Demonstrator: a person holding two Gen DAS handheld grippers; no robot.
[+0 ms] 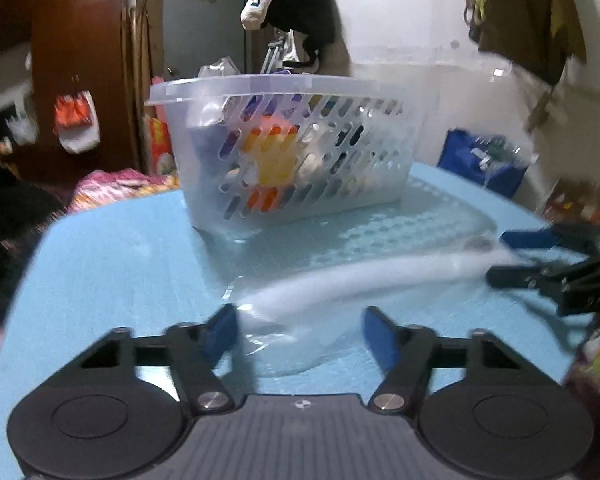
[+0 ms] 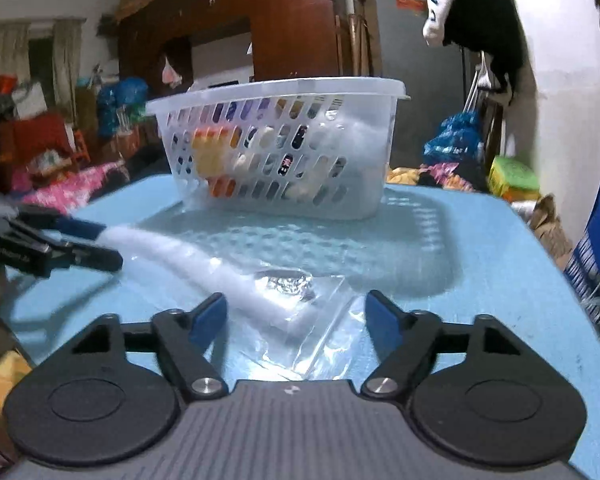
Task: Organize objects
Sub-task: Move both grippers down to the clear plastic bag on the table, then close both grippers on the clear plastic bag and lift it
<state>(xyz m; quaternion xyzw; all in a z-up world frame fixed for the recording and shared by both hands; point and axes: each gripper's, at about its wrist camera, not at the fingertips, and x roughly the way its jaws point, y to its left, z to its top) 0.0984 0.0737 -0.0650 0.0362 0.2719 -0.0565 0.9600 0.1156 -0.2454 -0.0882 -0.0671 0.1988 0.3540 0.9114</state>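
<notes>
Bag: clear plastic bag (image 2: 300,312) with white roll, table (image 1: 120,248) near edge; light, slippery, crinkly.
Hold: pinch an end.
Left claw (image 1: 300,330): released.
Right claw (image 2: 296,318): released.

Basket (image 1: 284,148) on table (image 1: 120,248), far side, plastic bag (image 1: 340,300) lying before it, items in basket.

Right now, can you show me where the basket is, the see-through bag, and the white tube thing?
basket (image 2: 364,87): right wrist view, on its top rim.
clear plastic bag (image 2: 324,344): right wrist view, on its crinkled near part.
white tube (image 1: 364,280): left wrist view, on its middle stretch, blurred.
</notes>
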